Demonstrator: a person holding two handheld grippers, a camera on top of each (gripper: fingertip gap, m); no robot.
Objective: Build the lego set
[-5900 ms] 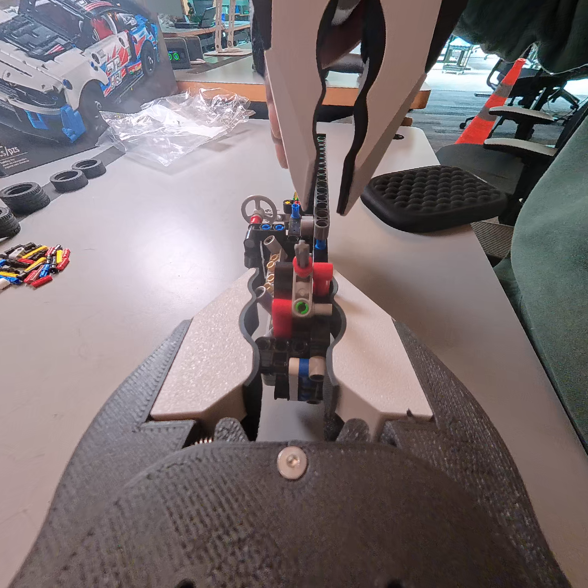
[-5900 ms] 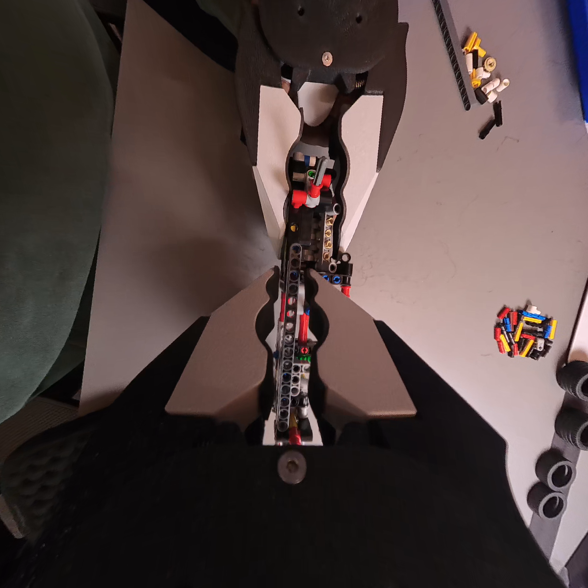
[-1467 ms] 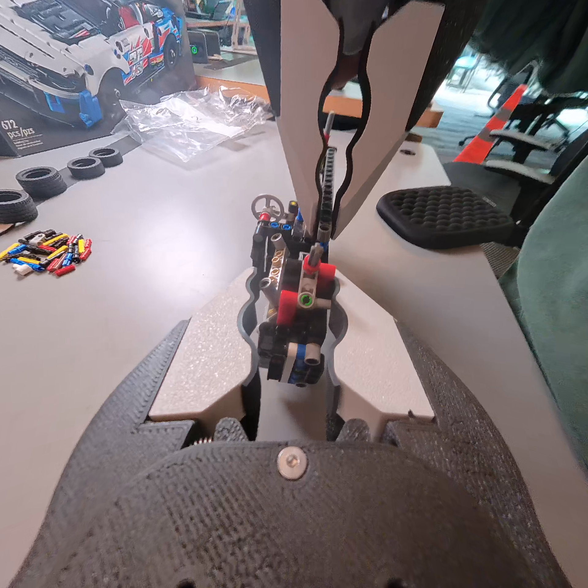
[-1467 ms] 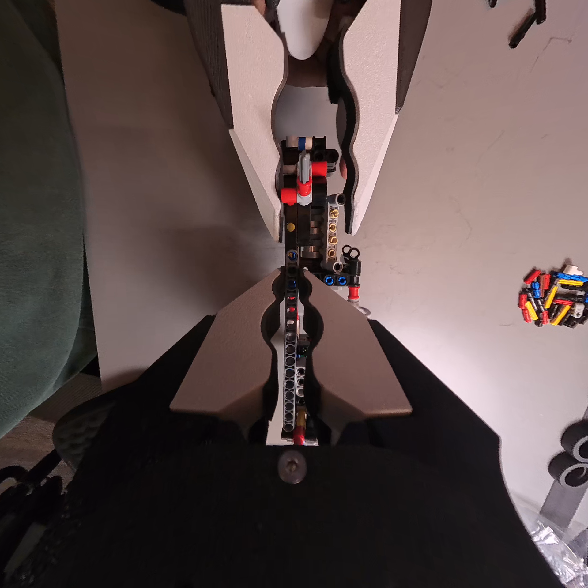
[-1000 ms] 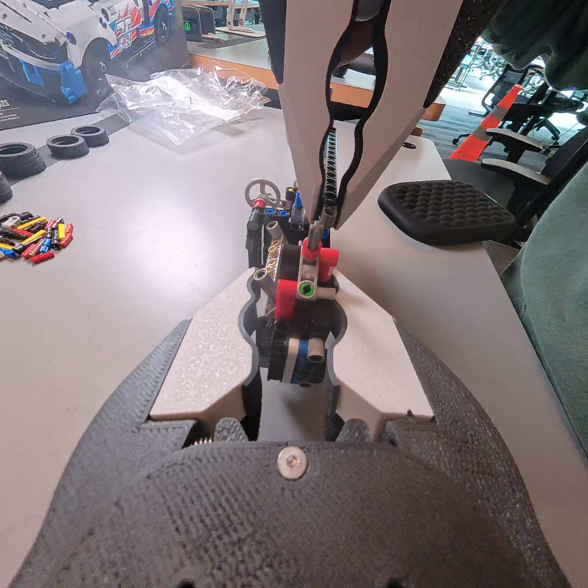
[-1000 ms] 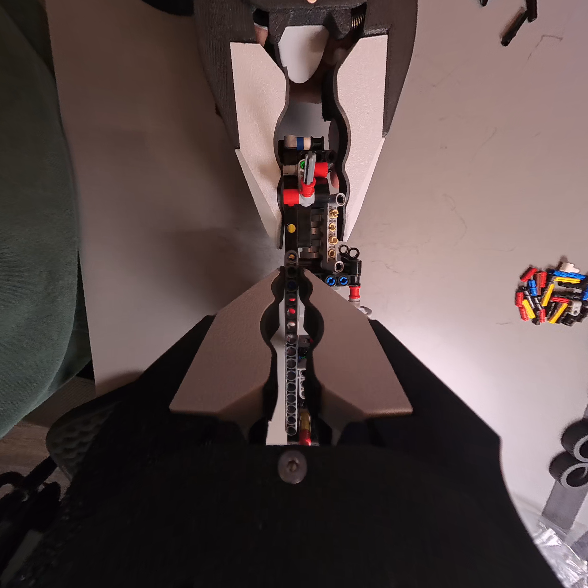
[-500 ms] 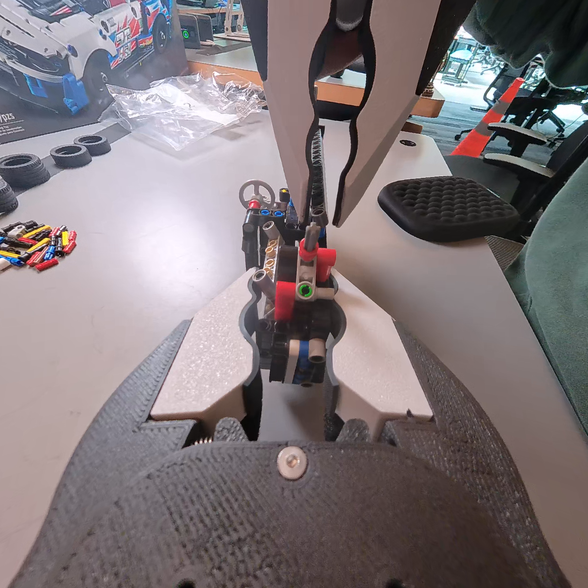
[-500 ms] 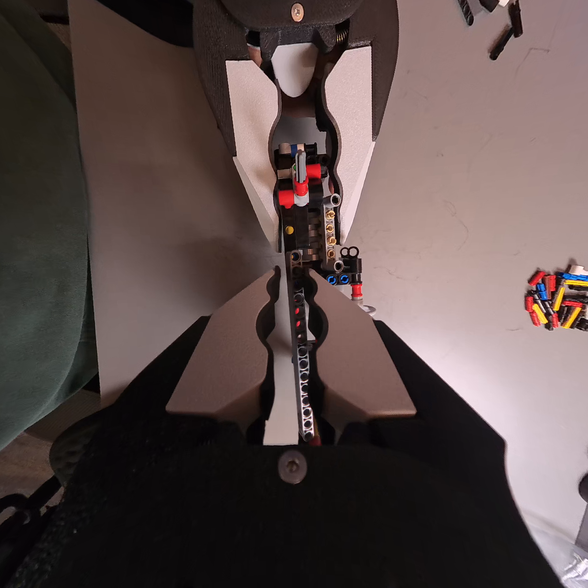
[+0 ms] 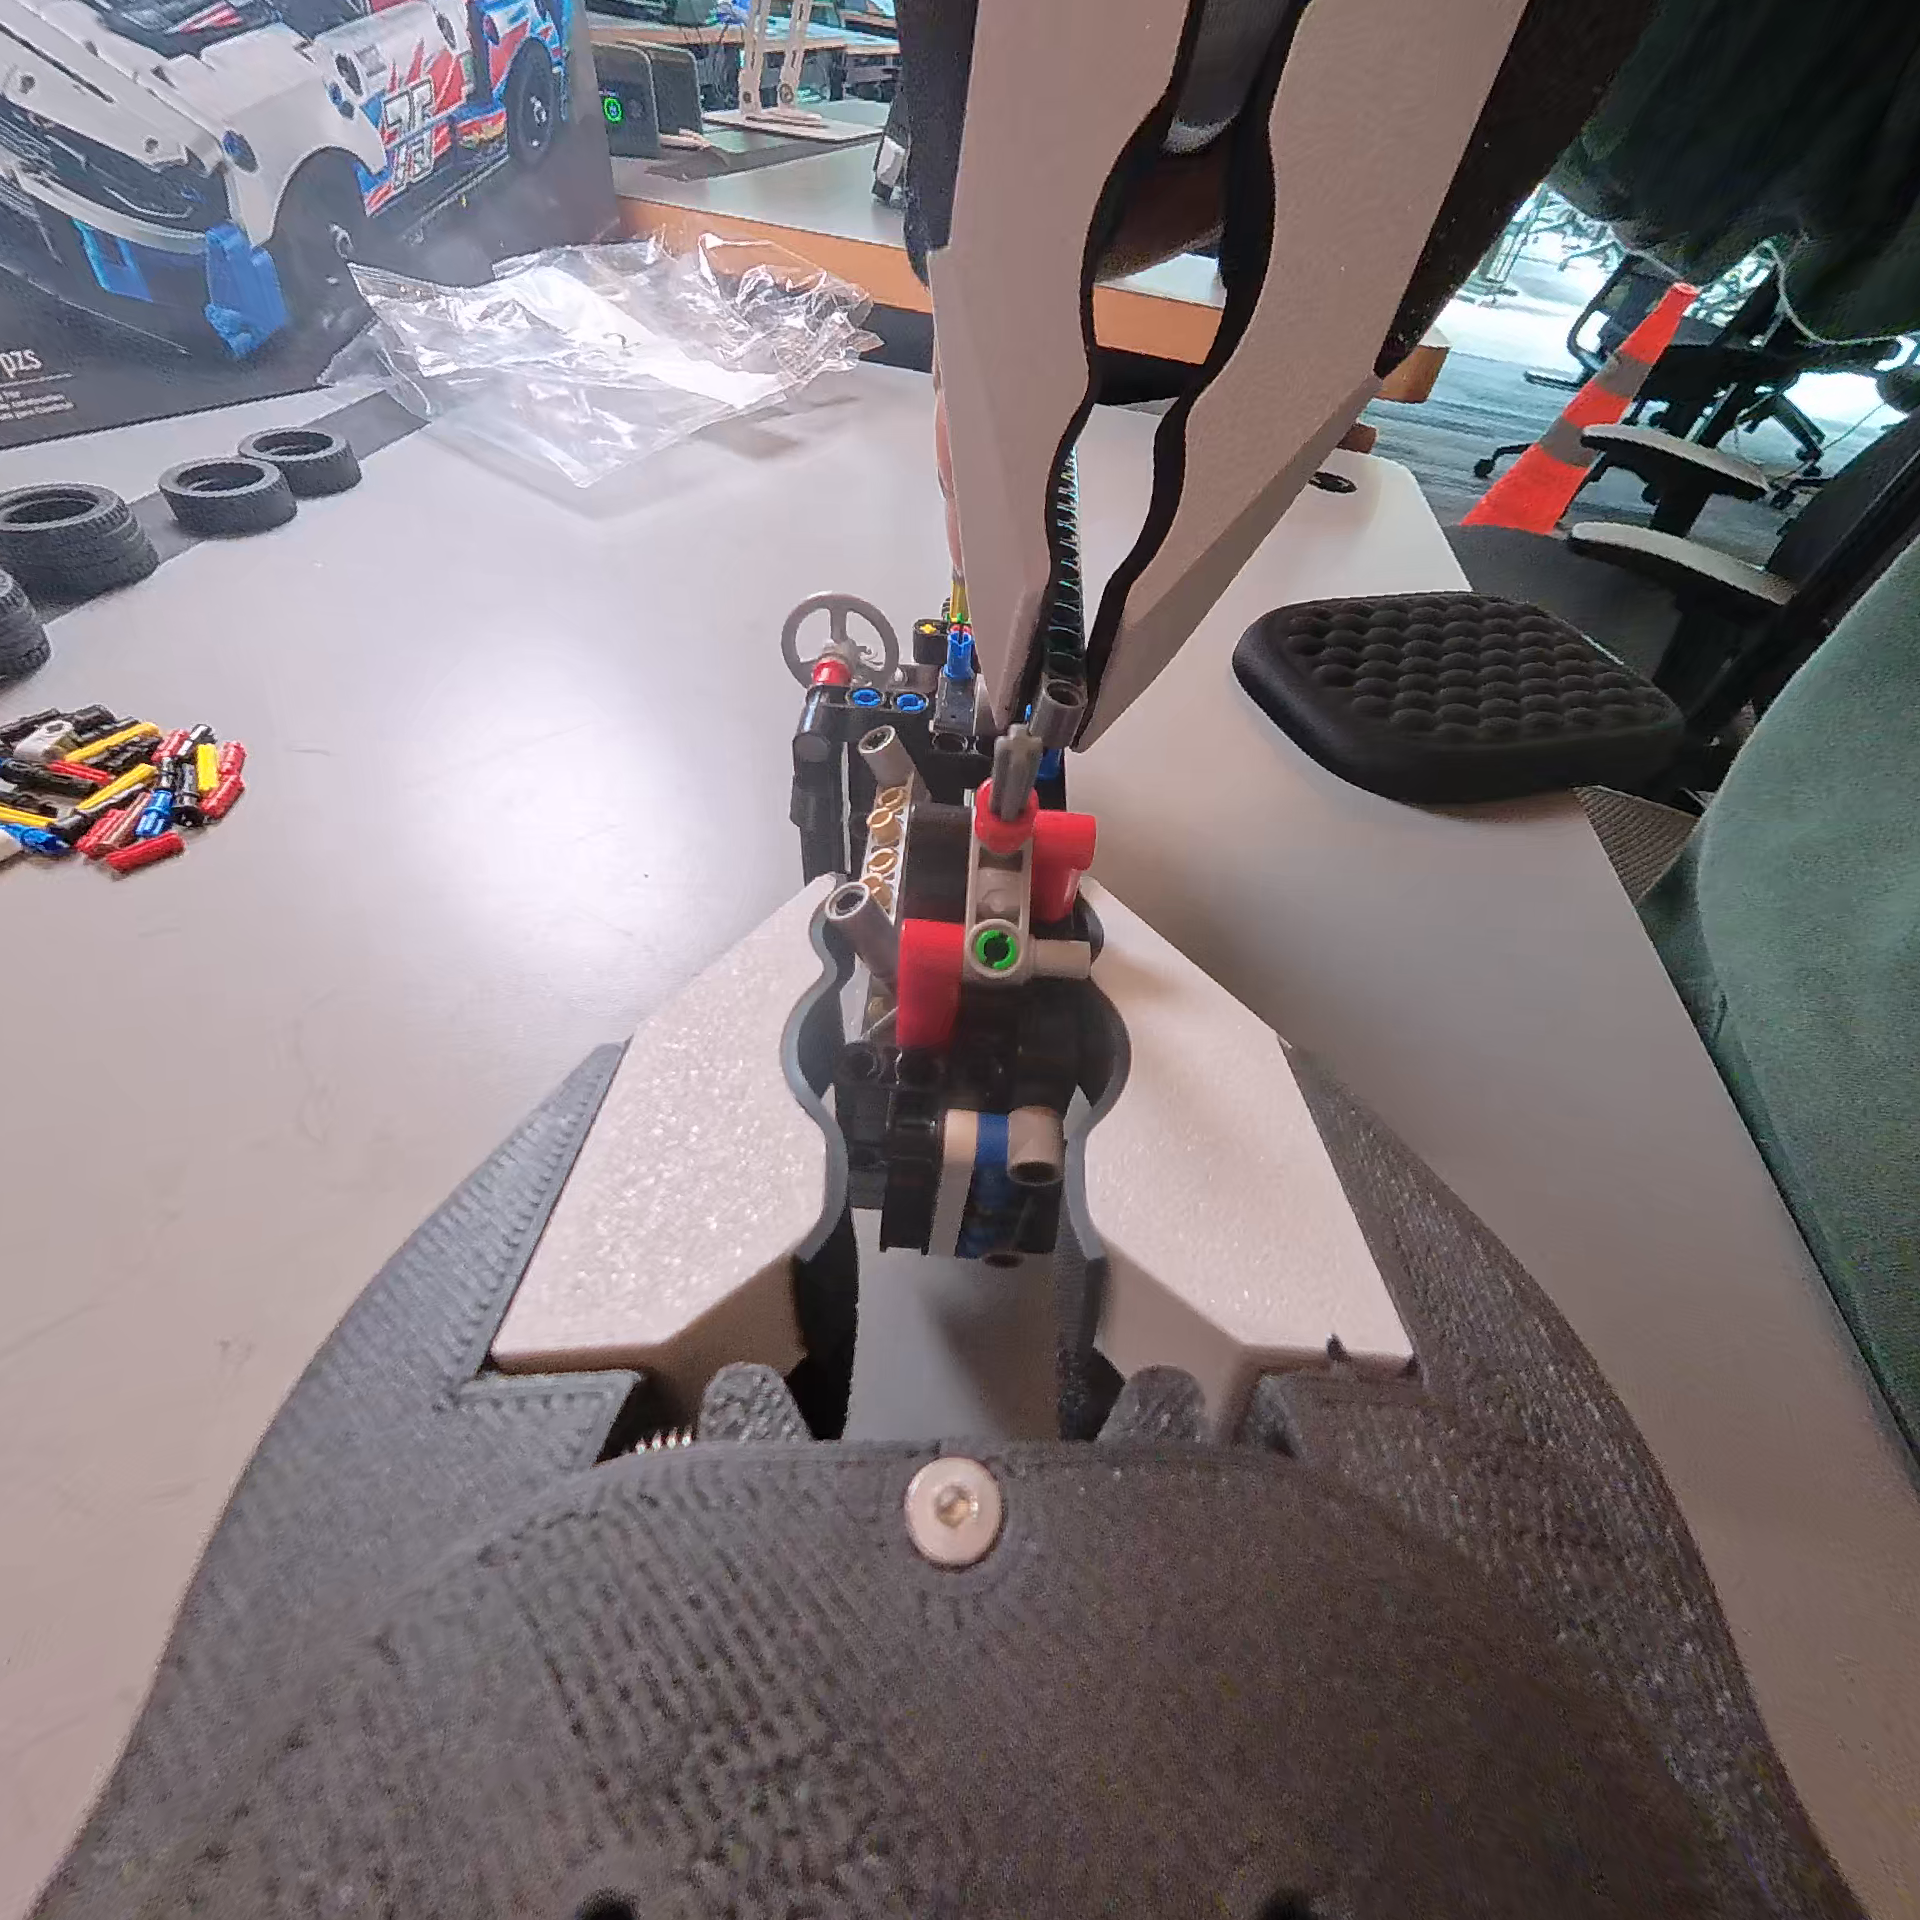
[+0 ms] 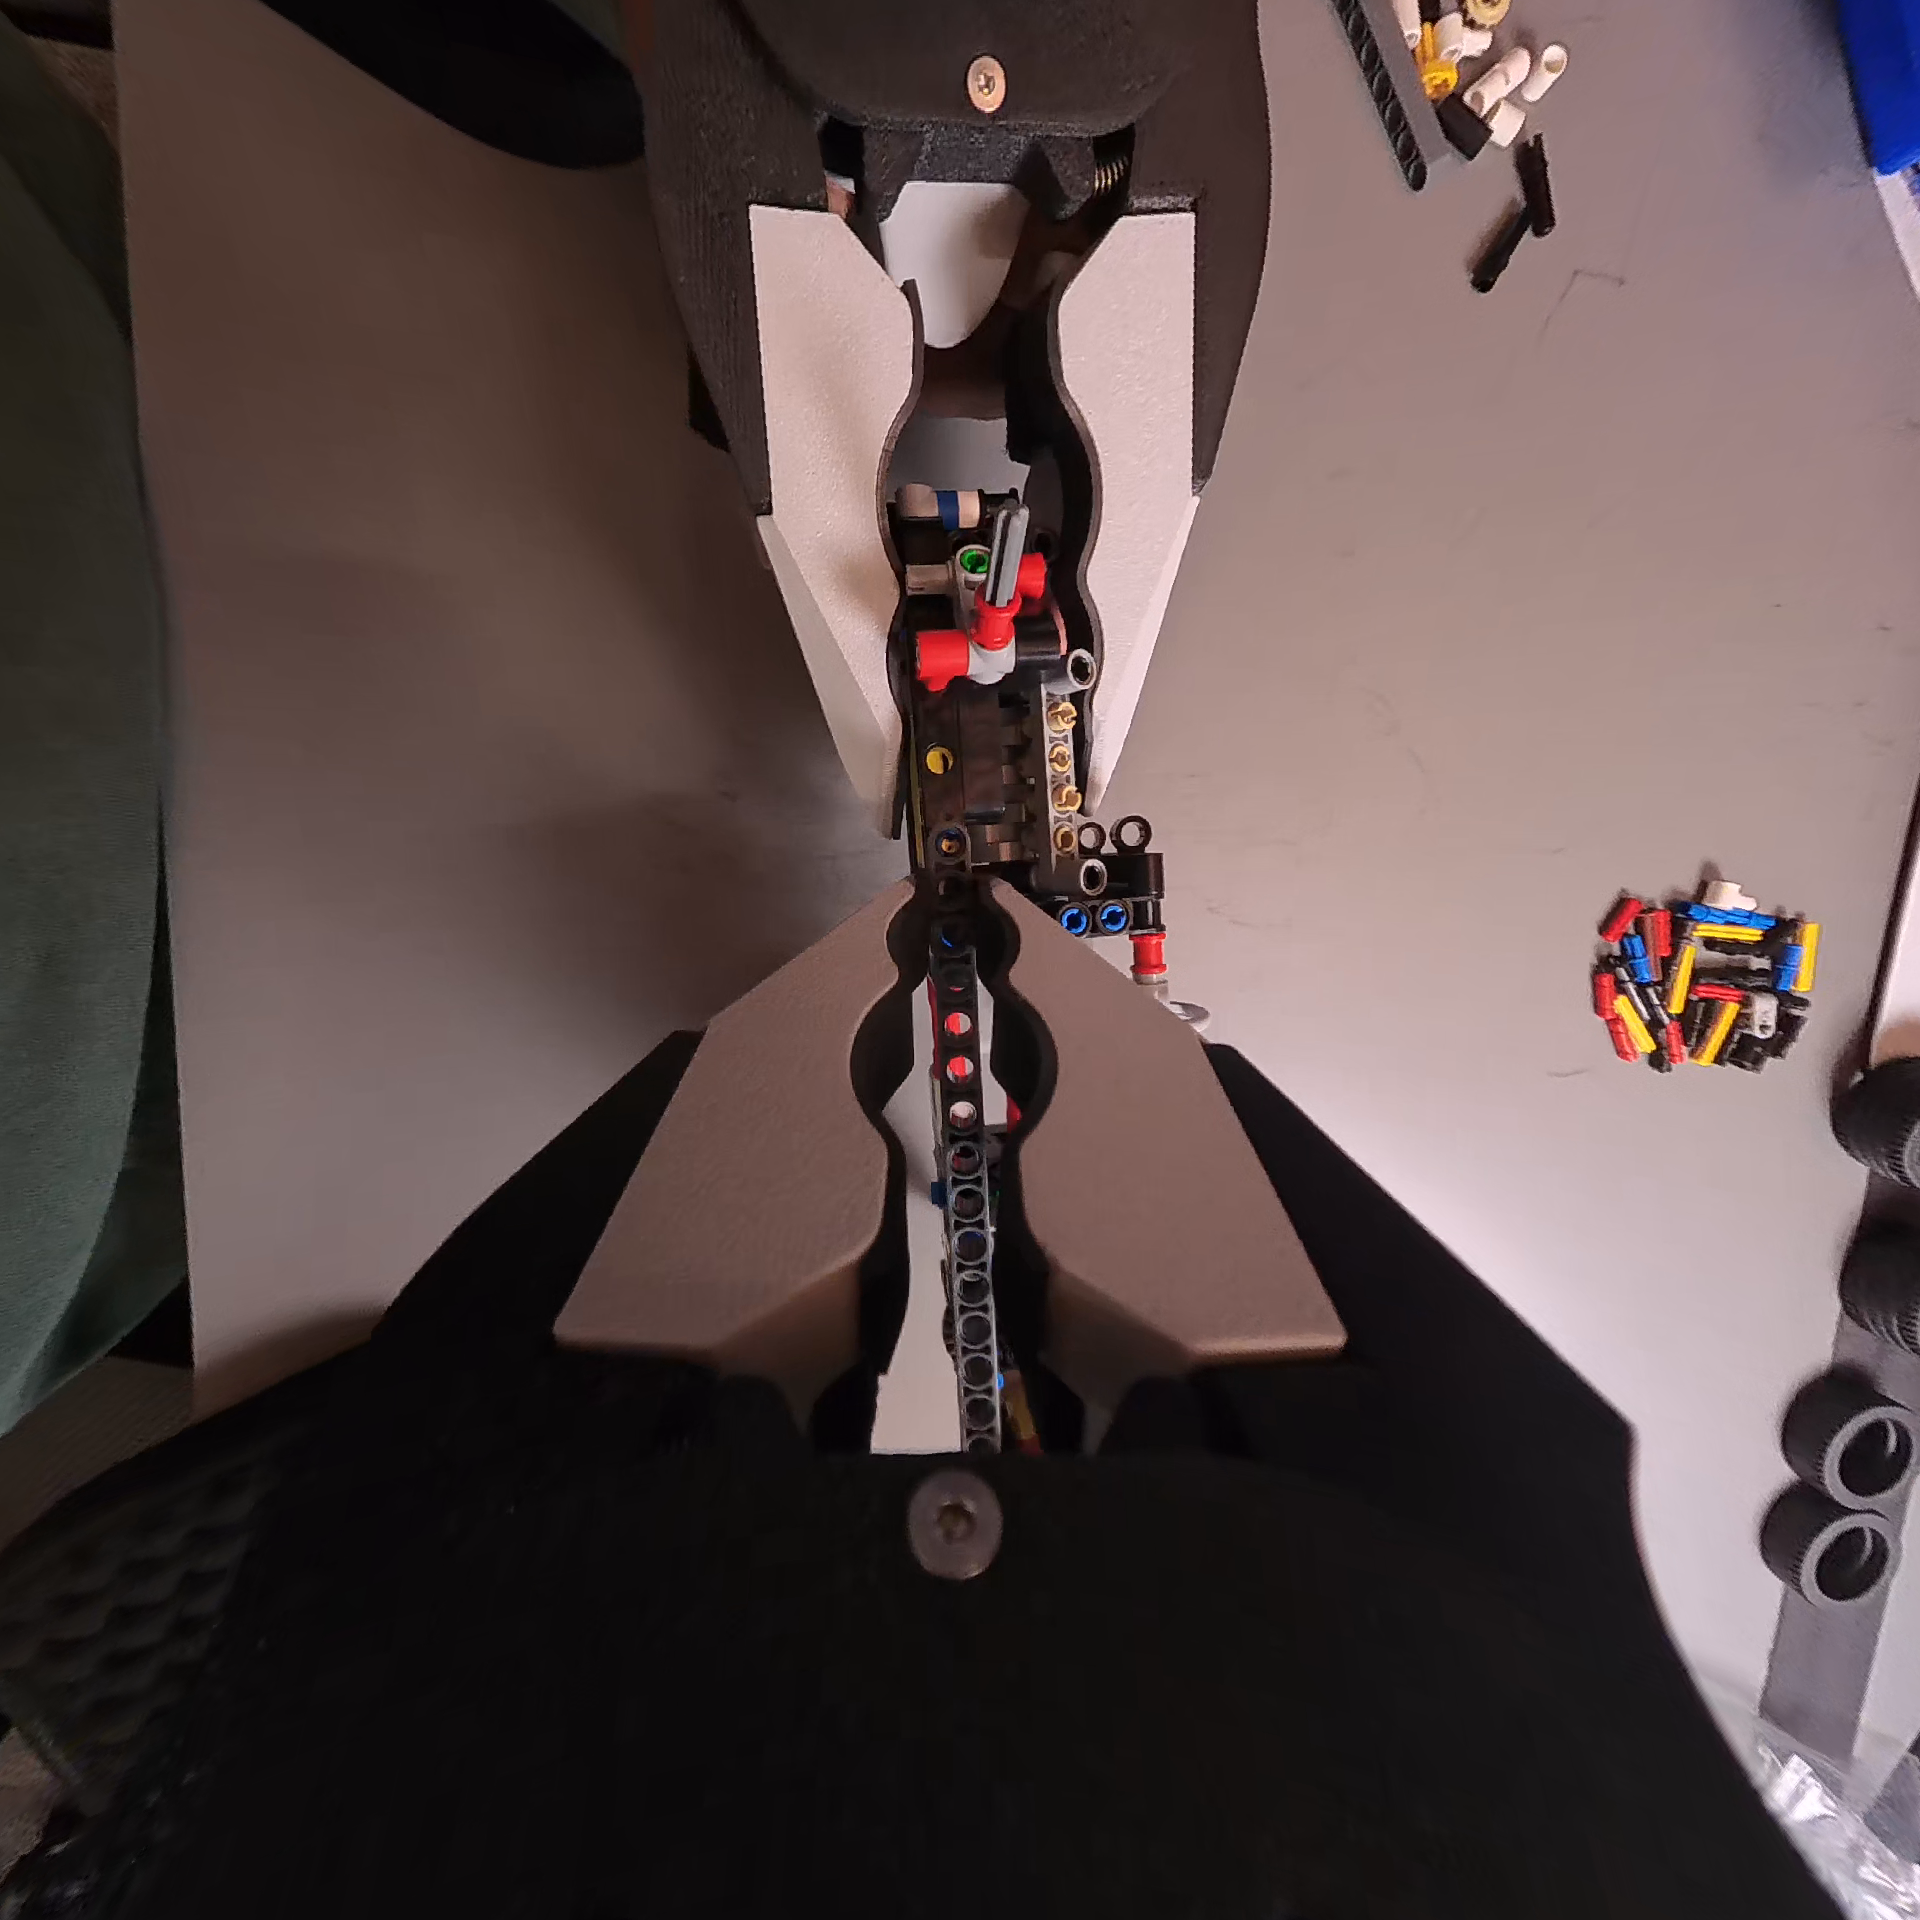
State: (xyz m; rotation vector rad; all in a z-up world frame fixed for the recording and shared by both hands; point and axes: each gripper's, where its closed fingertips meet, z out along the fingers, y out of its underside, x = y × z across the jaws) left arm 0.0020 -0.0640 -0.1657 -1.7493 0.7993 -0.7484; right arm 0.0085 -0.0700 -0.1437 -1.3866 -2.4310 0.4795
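A partly built lego chassis (image 9: pixel 966 997) of black, red and grey parts, with a small grey steering wheel (image 9: pixel 840 636), rests on the white table. My left gripper (image 9: pixel 961 914) is shut on its near end. In the right wrist view it (image 10: pixel 992 810) comes in from the top around the chassis (image 10: pixel 987 748). My right gripper (image 10: pixel 958 894) is shut on a long dark grey beam with holes (image 10: pixel 966 1195). The beam's far end meets the chassis's side. In the left wrist view the right gripper (image 9: pixel 1049 727) points down from above with the beam (image 9: pixel 1065 582) between its fingers.
A pile of small coloured pins (image 9: pixel 104 779) (image 10: pixel 1704 977) lies to the side. Black tyres (image 9: pixel 223 483) (image 10: pixel 1849 1455), a clear plastic bag (image 9: pixel 613 343) and the set's box (image 9: pixel 208 156) lie beyond. A black chair armrest (image 9: pixel 1455 696) is at the table's edge. Loose parts (image 10: pixel 1455 83) lie farther off.
The beam in my right gripper was tilted half a second ago and now lies straighter along the chassis side. My left gripper keeps its hold on the chassis.
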